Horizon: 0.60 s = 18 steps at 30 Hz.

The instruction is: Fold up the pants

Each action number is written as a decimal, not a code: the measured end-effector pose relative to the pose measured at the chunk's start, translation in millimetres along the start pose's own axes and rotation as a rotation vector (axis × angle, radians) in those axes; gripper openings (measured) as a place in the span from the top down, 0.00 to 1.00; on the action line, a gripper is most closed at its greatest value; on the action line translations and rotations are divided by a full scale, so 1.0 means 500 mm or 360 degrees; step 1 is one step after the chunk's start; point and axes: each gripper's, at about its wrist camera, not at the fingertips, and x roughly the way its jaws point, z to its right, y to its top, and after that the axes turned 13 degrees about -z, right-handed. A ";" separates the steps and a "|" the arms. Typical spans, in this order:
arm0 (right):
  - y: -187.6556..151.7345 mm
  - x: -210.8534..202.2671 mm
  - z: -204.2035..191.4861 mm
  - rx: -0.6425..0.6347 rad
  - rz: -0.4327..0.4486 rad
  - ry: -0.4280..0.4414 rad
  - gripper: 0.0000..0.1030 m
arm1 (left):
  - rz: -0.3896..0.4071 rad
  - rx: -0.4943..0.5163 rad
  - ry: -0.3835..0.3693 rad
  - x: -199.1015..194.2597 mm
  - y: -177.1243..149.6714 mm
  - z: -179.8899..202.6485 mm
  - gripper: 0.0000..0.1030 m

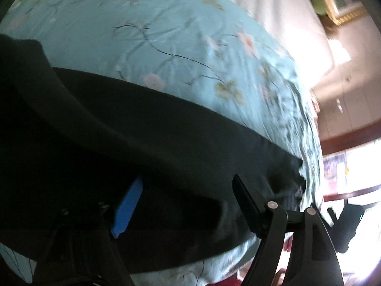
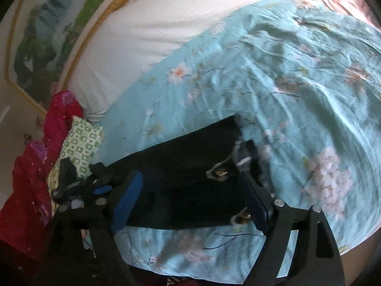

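Observation:
Black pants (image 1: 123, 143) lie flat on a light blue floral bedspread (image 1: 166, 28). In the left wrist view they fill the lower half, stretching from left to the right bed edge. My left gripper (image 1: 188, 195) is open, its blue-padded fingers (image 1: 128, 205) spread just above the dark cloth, holding nothing. In the right wrist view the pants' waist end (image 2: 190, 174) shows metal buttons (image 2: 220, 172) near the right finger. My right gripper (image 2: 193, 195) is open over that end, its fingers (image 2: 128, 200) wide apart on either side of the cloth.
A white pillow or sheet (image 2: 154, 23) lies at the head of the bed. A red garment (image 2: 35, 190) and a green-patterned cloth (image 2: 82, 143) are piled at the left bed edge. A framed landscape picture (image 2: 47, 40) hangs on the wall. The bed edge (image 1: 312, 143) drops off at right.

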 end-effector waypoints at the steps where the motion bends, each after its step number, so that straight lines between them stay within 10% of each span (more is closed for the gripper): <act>1: -0.001 0.020 -0.001 0.0039 -0.0039 -0.0023 0.19 | 0.0014 -0.0032 -0.0005 0.000 0.007 -0.004 0.24; 9: 0.030 0.133 0.028 0.0291 -0.0076 -0.0145 0.23 | 0.0037 -0.0169 0.0044 0.019 0.066 -0.033 0.36; 14: 0.059 0.149 0.025 0.0262 -0.0050 -0.0251 0.84 | 0.0079 -0.0176 0.0071 0.021 0.070 -0.052 0.77; 18: 0.065 0.132 0.005 0.0110 -0.0047 -0.0308 0.93 | 0.0140 -0.0127 -0.0004 0.001 0.052 -0.058 0.90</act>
